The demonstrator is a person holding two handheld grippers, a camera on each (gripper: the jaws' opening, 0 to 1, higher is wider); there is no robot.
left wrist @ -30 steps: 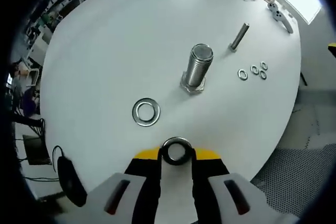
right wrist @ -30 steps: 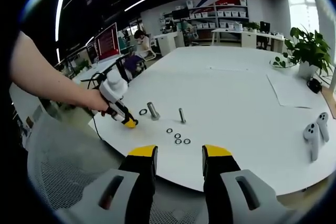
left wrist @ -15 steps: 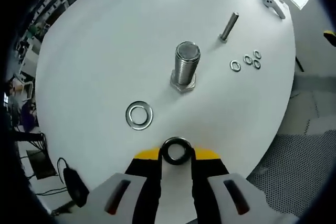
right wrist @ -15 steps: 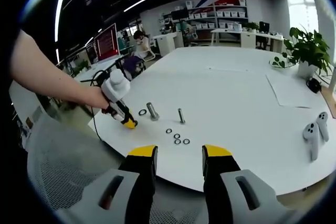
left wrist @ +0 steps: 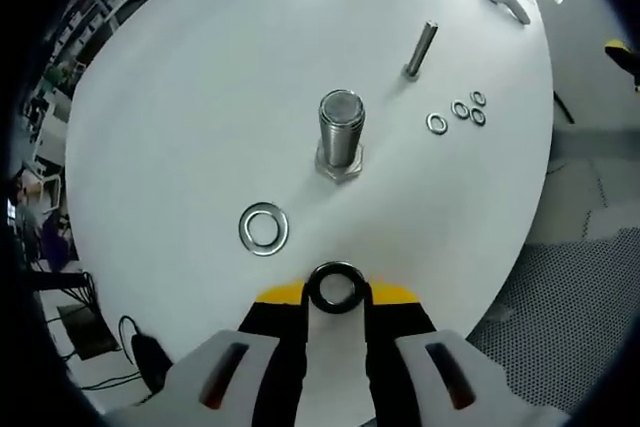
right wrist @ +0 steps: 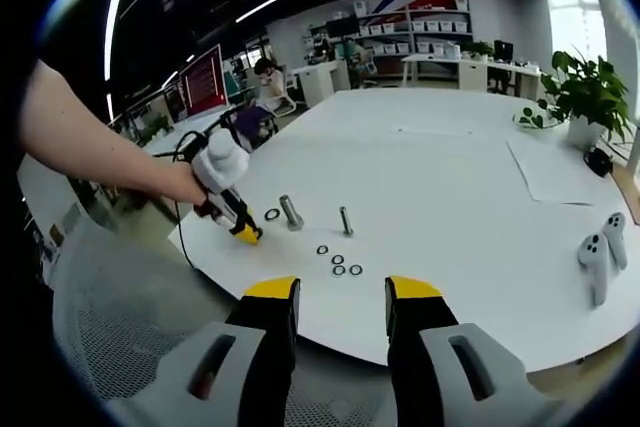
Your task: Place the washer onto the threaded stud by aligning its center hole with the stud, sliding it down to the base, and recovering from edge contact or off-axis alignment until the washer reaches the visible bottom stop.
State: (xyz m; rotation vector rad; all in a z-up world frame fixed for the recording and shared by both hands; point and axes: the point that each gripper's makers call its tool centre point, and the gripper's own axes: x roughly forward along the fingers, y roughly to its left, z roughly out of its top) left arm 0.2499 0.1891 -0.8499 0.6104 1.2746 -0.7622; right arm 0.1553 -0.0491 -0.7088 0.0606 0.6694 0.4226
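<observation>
My left gripper [left wrist: 336, 292] is shut on a steel washer [left wrist: 336, 287], held flat at the yellow fingertips above the near edge of the white table [left wrist: 200, 77]. The large threaded stud [left wrist: 340, 134] stands upright on its hex base ahead, apart from the held washer. A second big washer [left wrist: 263, 228] lies flat to the left between us. From the right gripper view, the left gripper [right wrist: 243, 232] hovers just left of that loose washer [right wrist: 272, 214] and the stud [right wrist: 291, 212]. My right gripper [right wrist: 340, 299] is open, below the table edge, holding nothing.
A thinner bolt [left wrist: 420, 49] stands beyond the stud, with several small washers [left wrist: 457, 114] lying near it. Controllers [right wrist: 598, 257] rest at the table's right side, a potted plant [right wrist: 585, 97] and paper [right wrist: 550, 172] farther back. A person's arm [right wrist: 90, 157] holds the left gripper.
The left gripper view has risen and pulled back a little, so the stud appears smaller and seen more from above. The washer stays in the jaws. The right gripper has not moved.
</observation>
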